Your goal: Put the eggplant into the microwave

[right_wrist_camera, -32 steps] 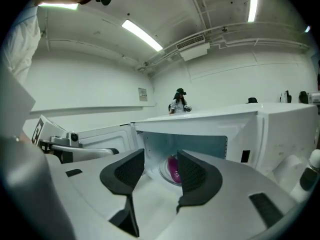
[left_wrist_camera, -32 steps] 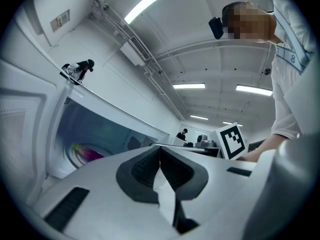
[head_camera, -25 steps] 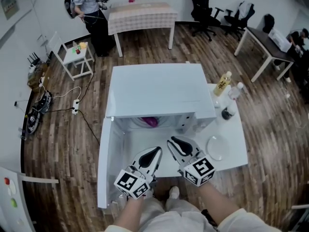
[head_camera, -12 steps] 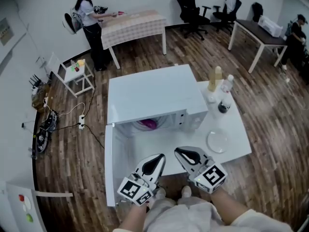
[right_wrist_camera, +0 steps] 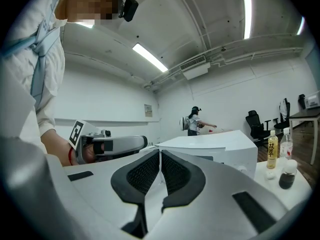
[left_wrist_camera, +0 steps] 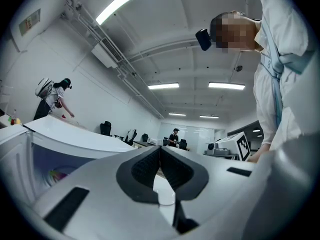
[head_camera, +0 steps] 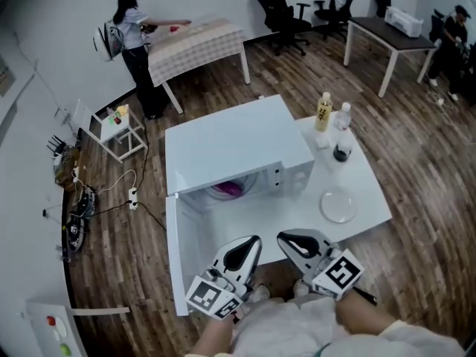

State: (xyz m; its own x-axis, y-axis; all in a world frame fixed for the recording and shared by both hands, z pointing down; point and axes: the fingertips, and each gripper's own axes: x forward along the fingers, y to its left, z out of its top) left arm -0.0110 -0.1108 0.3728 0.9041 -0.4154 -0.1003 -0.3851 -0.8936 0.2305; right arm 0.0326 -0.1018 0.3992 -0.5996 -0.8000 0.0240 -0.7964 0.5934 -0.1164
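Note:
The white microwave (head_camera: 236,141) stands on a white table (head_camera: 368,188), its door (head_camera: 178,262) swung open to the left. Inside, the purple eggplant (head_camera: 227,190) lies on the turntable; the left gripper view shows it as a pink patch (left_wrist_camera: 56,174) in the cavity. My left gripper (head_camera: 251,242) and right gripper (head_camera: 287,238) hover side by side in front of the opening, well back from it, both shut and empty. Each gripper's own view, left (left_wrist_camera: 160,149) and right (right_wrist_camera: 159,152), shows the pads meeting with nothing between them.
A clear glass plate (head_camera: 338,204) lies on the table right of the microwave. A yellow bottle (head_camera: 323,111), a clear bottle (head_camera: 343,116) and a dark jar (head_camera: 341,153) stand behind it. A person (head_camera: 131,30) works at a checkered table far back.
Both grippers have drawn back from the microwave opening toward my body and risen a little. The eggplant stays inside the microwave.

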